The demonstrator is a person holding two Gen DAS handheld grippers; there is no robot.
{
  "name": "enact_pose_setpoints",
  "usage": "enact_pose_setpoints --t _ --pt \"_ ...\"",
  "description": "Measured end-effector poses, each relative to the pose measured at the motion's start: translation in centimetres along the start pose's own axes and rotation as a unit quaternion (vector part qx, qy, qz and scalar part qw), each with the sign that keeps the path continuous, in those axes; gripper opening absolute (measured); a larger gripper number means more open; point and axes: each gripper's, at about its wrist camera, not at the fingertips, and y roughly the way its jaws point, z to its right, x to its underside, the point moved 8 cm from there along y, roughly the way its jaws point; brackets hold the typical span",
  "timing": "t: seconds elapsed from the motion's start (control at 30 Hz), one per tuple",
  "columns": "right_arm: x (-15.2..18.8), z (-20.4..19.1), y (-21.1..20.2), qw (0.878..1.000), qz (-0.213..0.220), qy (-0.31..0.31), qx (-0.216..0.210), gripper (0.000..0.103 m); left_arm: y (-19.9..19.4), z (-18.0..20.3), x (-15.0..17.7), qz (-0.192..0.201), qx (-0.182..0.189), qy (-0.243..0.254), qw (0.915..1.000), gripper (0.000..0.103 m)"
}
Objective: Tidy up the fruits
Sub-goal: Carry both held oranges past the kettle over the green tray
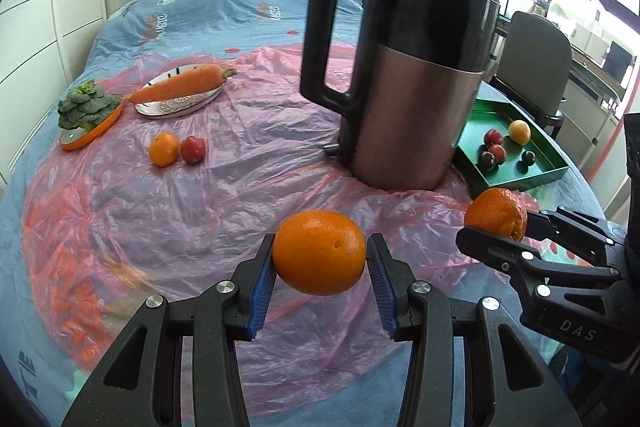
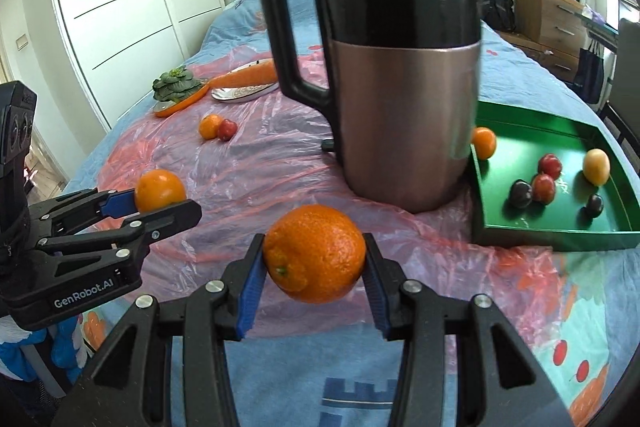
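Note:
My left gripper (image 1: 320,247) is shut on a smooth orange (image 1: 320,253), held above the pink plastic sheet (image 1: 224,187). My right gripper (image 2: 314,245) is shut on a rougher orange (image 2: 314,253). Each shows in the other's view: the right gripper (image 1: 498,227) with its orange (image 1: 496,213), and the left gripper (image 2: 164,203) with its orange (image 2: 160,189). A green tray (image 2: 520,155) at the right holds dark and red plums (image 2: 543,187), a yellow fruit (image 2: 596,166) and a small orange (image 2: 484,143). Another small orange (image 1: 163,149) and a red fruit (image 1: 193,149) lie on the sheet.
A tall black and copper kettle (image 1: 400,87) stands between the grippers and the tray's near corner. A carrot (image 1: 180,87) on an oval plate and leafy greens (image 1: 86,105) on an orange plate sit at the far left. A chair (image 1: 536,59) stands beyond the bed.

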Motion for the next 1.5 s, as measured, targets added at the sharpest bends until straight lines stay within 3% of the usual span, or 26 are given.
enact_pose_setpoints --t 0.3,0.67,0.87,1.13,1.5 --pt "-0.4 11.6 -4.0 0.994 0.042 0.075 0.064 0.079 1.4 9.4 -3.0 -0.014 0.068 0.053 0.9962 0.039" --pt "-2.8 24.9 -6.1 0.974 0.097 0.142 0.147 0.079 5.8 19.8 -8.1 -0.021 0.124 0.090 0.9880 0.039" --pt "-4.0 29.8 -4.7 0.963 0.103 0.157 0.195 0.079 9.1 22.4 -9.7 -0.032 0.125 0.097 0.9869 0.039" --pt "-3.7 35.8 -2.0 0.949 0.073 0.188 0.243 0.079 13.5 24.4 -13.4 -0.019 0.099 0.107 0.9892 0.039" --pt "-2.2 36.9 1.8 0.956 0.019 0.182 0.231 0.079 20.8 25.9 -16.5 -0.038 0.070 0.111 0.9907 0.039"
